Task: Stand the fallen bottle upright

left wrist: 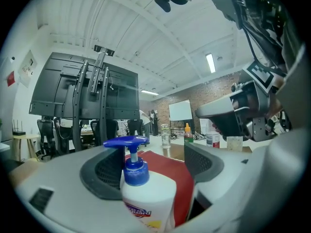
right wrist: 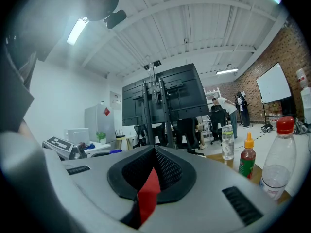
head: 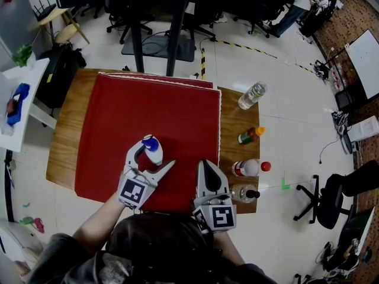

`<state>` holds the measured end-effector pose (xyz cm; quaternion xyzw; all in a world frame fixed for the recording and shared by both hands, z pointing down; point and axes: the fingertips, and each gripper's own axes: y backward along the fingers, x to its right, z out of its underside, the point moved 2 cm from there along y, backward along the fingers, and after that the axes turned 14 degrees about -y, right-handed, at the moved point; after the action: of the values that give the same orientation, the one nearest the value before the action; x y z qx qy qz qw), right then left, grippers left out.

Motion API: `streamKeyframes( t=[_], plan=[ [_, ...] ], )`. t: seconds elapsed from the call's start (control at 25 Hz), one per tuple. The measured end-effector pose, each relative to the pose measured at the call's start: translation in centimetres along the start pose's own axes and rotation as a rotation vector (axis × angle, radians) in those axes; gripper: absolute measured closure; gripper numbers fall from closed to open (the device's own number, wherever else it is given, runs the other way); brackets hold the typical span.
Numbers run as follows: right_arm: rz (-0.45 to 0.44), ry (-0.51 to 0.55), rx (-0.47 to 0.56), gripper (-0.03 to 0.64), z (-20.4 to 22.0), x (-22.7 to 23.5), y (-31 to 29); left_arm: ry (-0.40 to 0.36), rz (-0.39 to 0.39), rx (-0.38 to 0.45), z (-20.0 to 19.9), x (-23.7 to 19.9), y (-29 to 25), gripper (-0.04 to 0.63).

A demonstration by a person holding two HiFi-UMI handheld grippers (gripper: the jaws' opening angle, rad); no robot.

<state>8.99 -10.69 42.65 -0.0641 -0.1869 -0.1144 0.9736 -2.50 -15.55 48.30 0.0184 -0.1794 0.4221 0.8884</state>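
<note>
At the far left, a white side table (head: 32, 81) has a blue thing (head: 18, 102) lying on it. Next to it stands a brown wooden table (head: 62, 135), and a big red cloth (head: 154, 111) covers most of its top. On the near part of the cloth is the left gripper (head: 157, 154). Its two jaws stand wide apart, one on each side of a white plastic pump bottle with a blue top (head: 154, 152). The bottle stands up straight on the red cloth, with its blue pump pointing up. It sits close to the jaw on the left, and red cloth shows between it and the other jaw. The pads do not squeeze it. Just to the right is the right gripper (head: 204, 165), also over the near edge of the cloth. Its jaws are closed together, tip to tip, with nothing in them. Only a thin bit of red cloth shows through the gap behind the tips. Farther right, on the bare wood strip past the cloth, four things stand in a row. At the back is a tall clear plastic bottle (head: 253, 95). Then comes a green sauce bottle with an orange cap (head: 251, 135), then a clear bottle with a red cap (head: 250, 167). Nearest is a small clear container with a black top (head: 244, 193).
</note>
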Motion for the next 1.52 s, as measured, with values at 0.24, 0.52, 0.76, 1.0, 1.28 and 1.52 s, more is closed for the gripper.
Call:
streamKeyframes(
  t=[0.24, 0.52, 0.76, 1.0, 1.28, 1.52],
  plan=[
    [-0.005, -0.001, -0.005, 0.604, 0.0, -0.2, 0.3, 0.038, 0.007, 0.009, -0.5, 0.2, 0.2, 0.156],
    [-0.016, 0.006, -0.006, 0.603, 0.0, -0.8, 0.3, 0.032, -0.004, -0.002, -0.3, -0.3, 1.3, 0.147],
    [-0.037, 0.002, -0.016, 0.604, 0.7, -1.6, 0.3, 0.024, 0.005, -0.003, -0.1, 0.1, 2.3, 0.147],
    [-0.056, 0.007, -0.022, 0.603, 1.2, -2.9, 0.1, 0.015, -0.009, -0.034, 0.4, -0.3, 3.9, 0.147],
    [-0.076, 0.005, -0.026, 0.604, 1.9, -5.1, 0.3, 0.006, -0.045, -0.053, 0.8, -0.9, 5.8, 0.147],
    [-0.067, 0.009, -0.028, 0.603, 2.3, -5.7, 0.8, -0.003, -0.055, -0.075, 1.1, -1.2, 6.5, 0.147]
  ],
)
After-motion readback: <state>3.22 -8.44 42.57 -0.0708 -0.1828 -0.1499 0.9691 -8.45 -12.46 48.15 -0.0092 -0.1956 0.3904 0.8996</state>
